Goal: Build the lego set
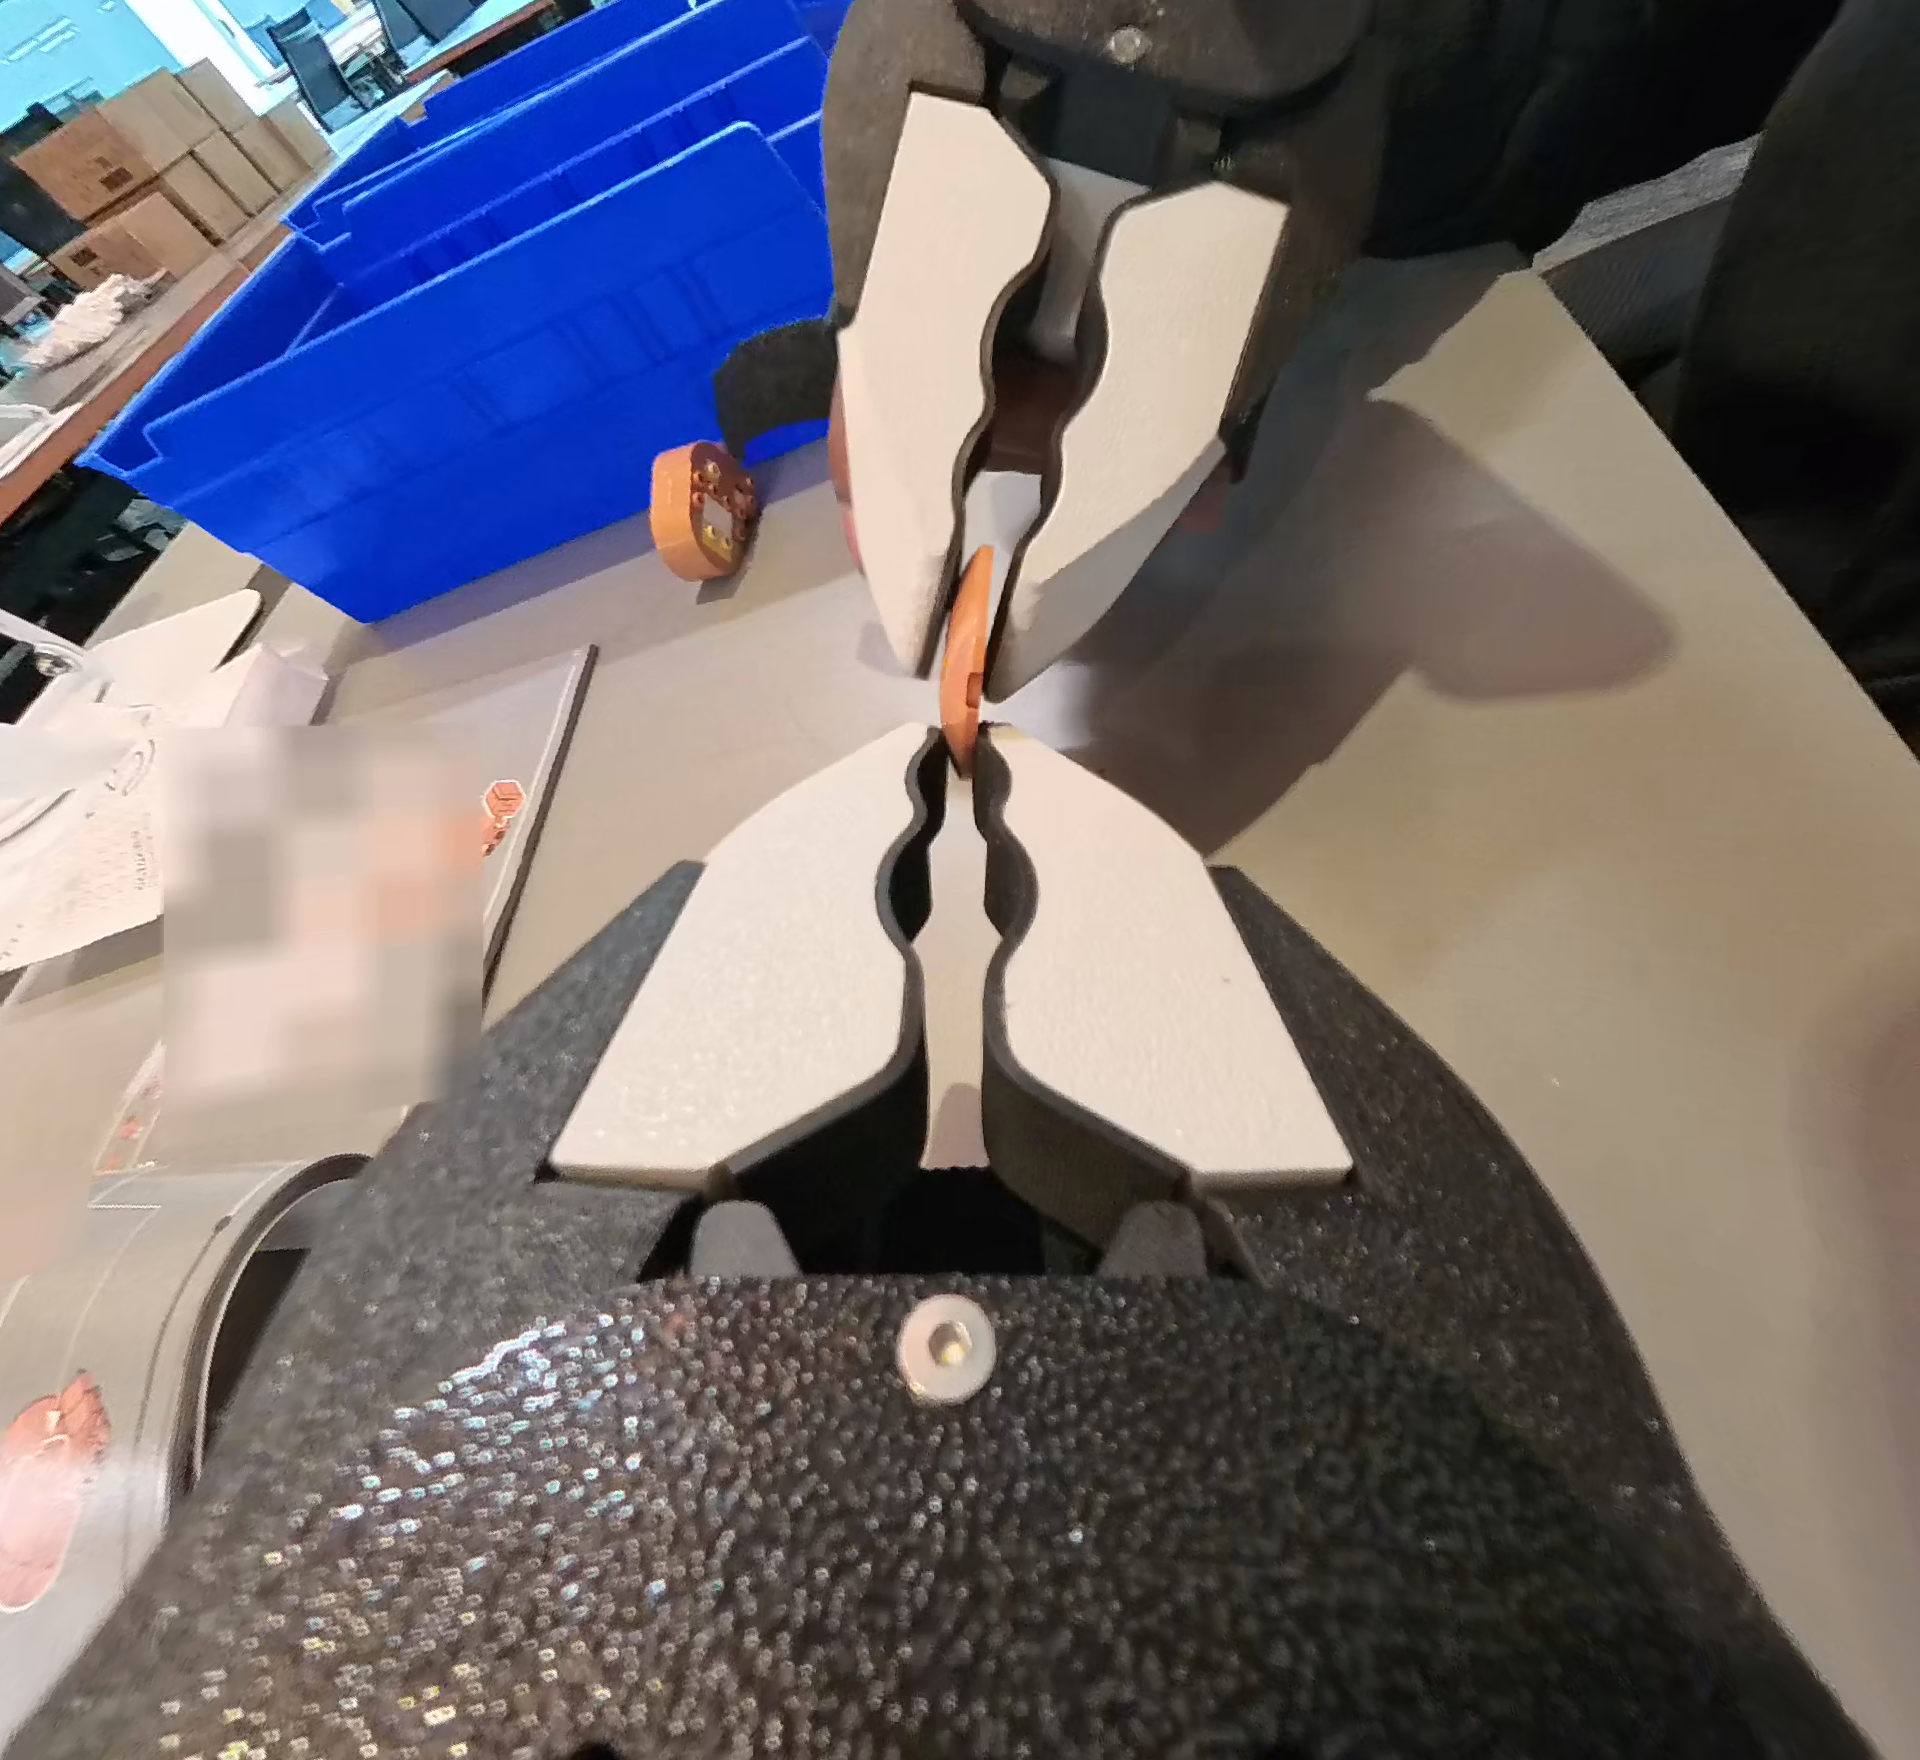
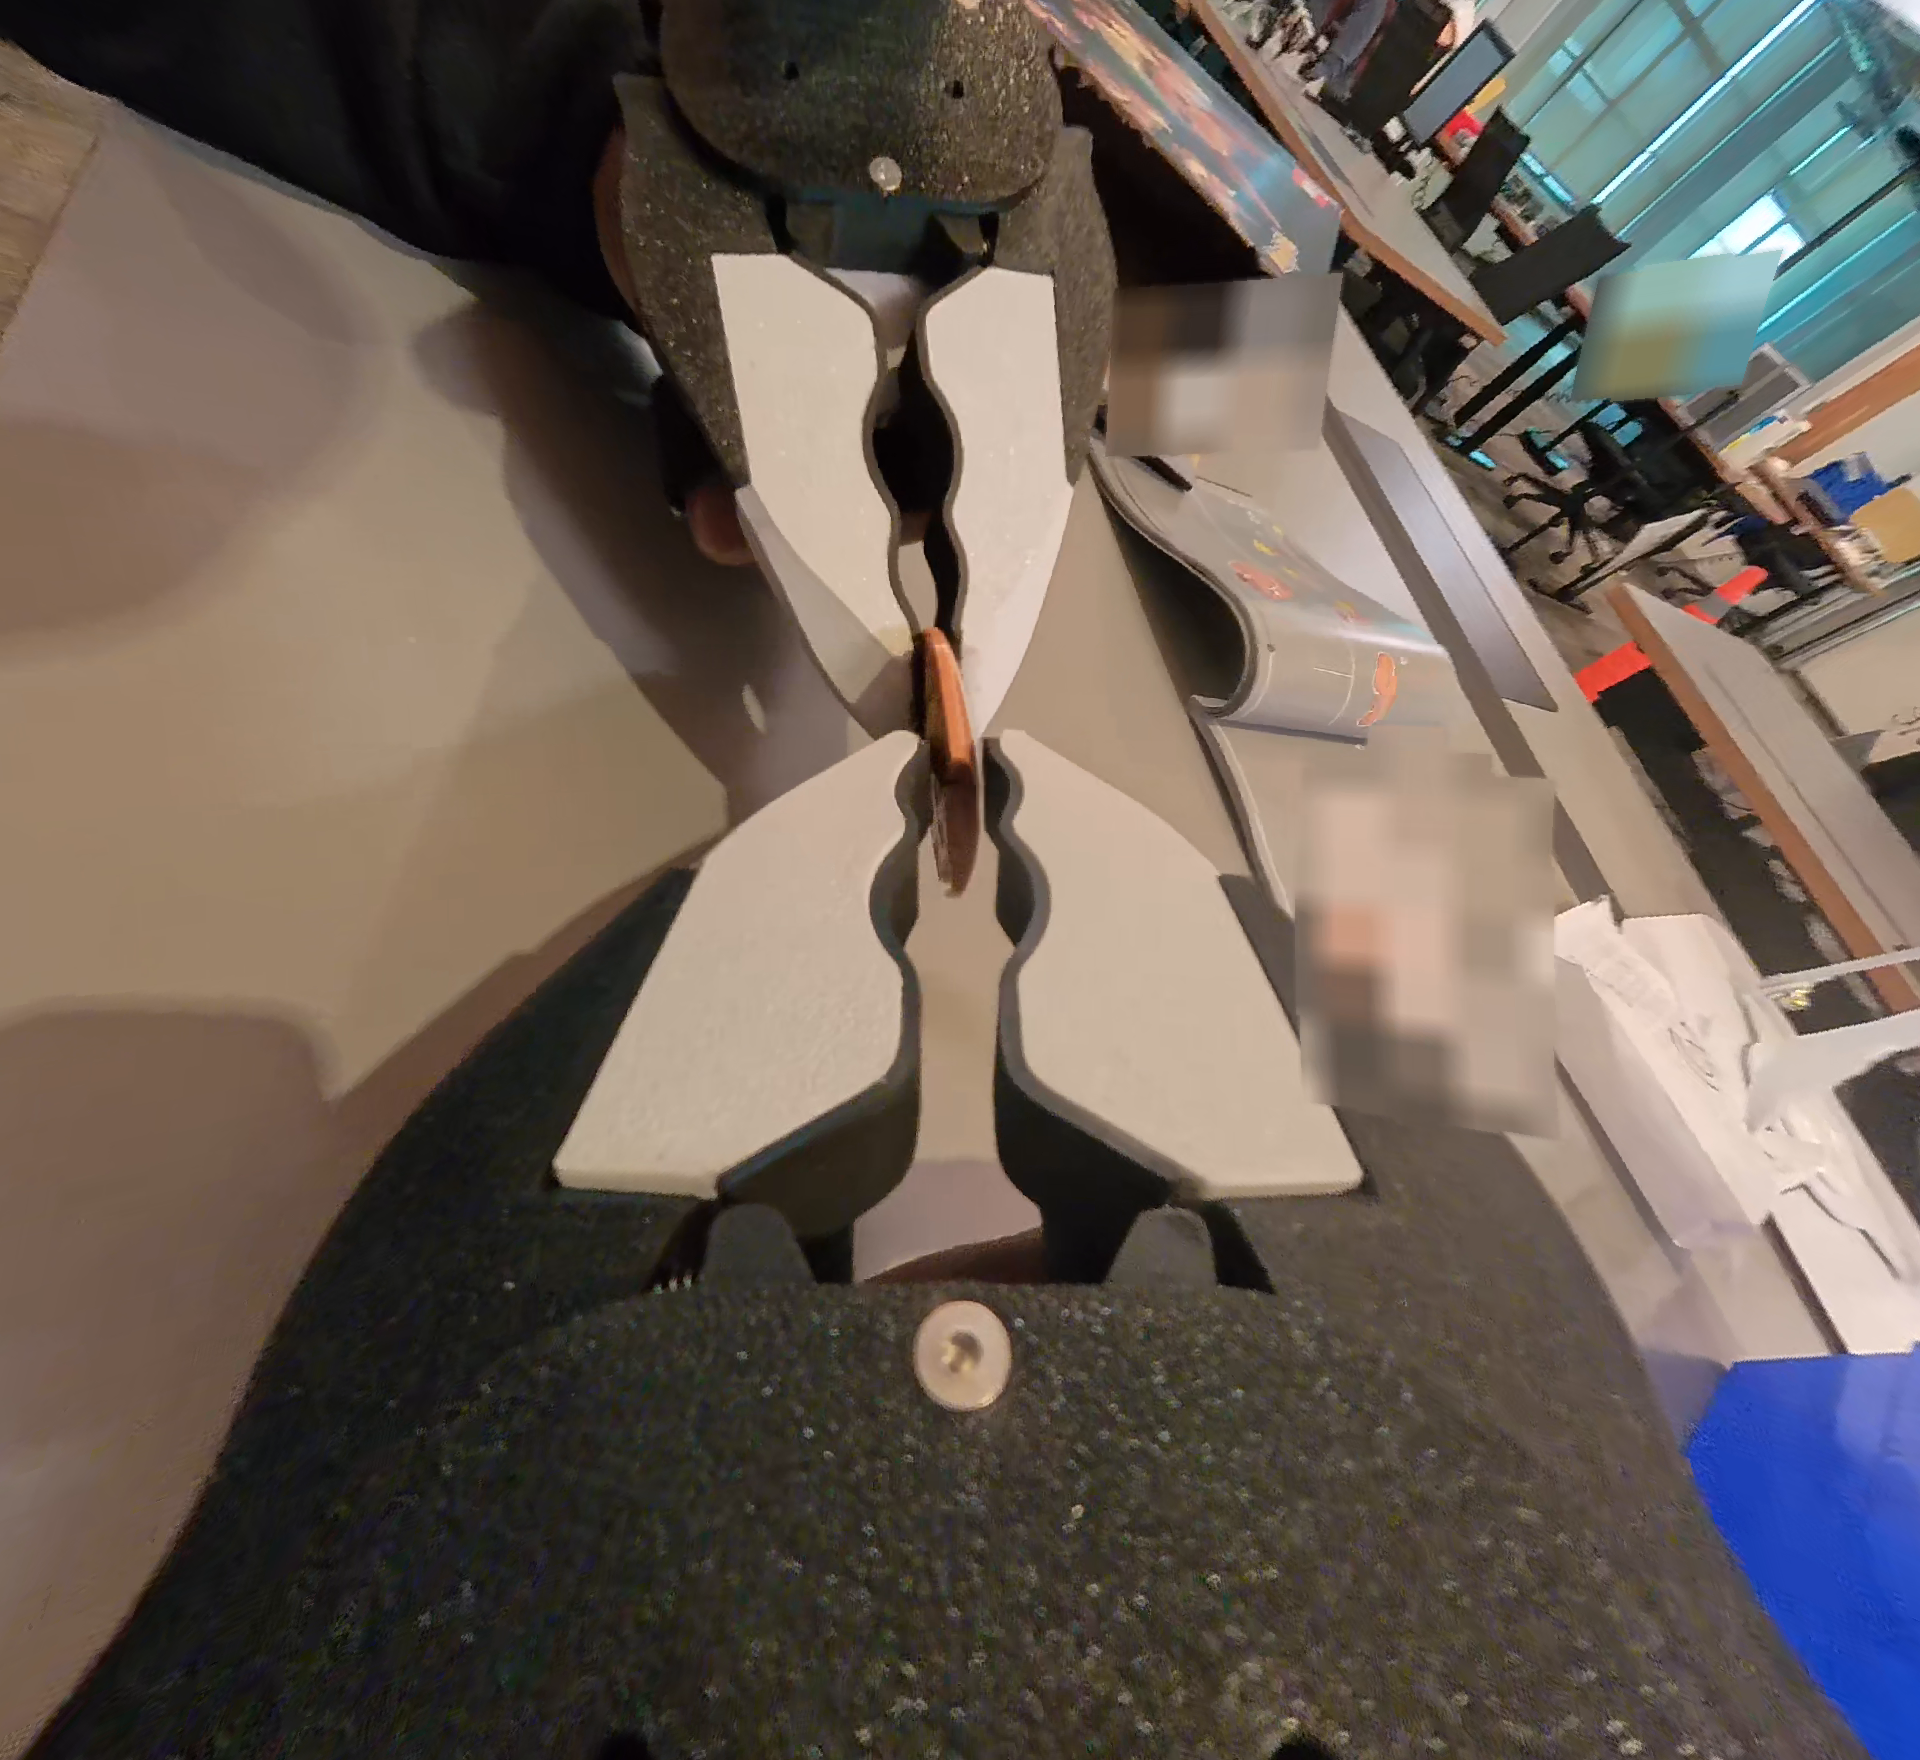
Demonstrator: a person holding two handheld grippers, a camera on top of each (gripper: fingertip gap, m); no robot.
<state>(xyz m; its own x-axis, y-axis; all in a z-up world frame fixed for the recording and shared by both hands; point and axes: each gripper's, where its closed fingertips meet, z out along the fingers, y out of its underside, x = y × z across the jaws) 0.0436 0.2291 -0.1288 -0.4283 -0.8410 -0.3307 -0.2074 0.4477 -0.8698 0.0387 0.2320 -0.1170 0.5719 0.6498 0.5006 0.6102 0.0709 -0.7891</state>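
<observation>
I am keeping both tools level so the thin orange-brown disc (image 1: 964, 671), pinched edge-on above the grey table (image 1: 1455, 1035), is not twisting between them. My left gripper (image 1: 966, 754) is standing narrow, nipping the disc's near rim at its tips. The right gripper (image 2: 951, 775), coming in from twelve o'clock in the left view, is gripping the far part, though its right pad (image 2: 1013, 780) may be standing slightly off. A thicker brown part (image 1: 704, 510) is lying at ten o'clock beside the blue bins (image 1: 468, 380).

We see each hand-held gripper (image 1: 961, 754) built of speckled black textured plastic with pale grey wavy-edged fingers (image 1: 790, 962), a silver screw (image 1: 945, 1347) at centre, and black sleeves (image 2: 312, 27) behind
</observation>
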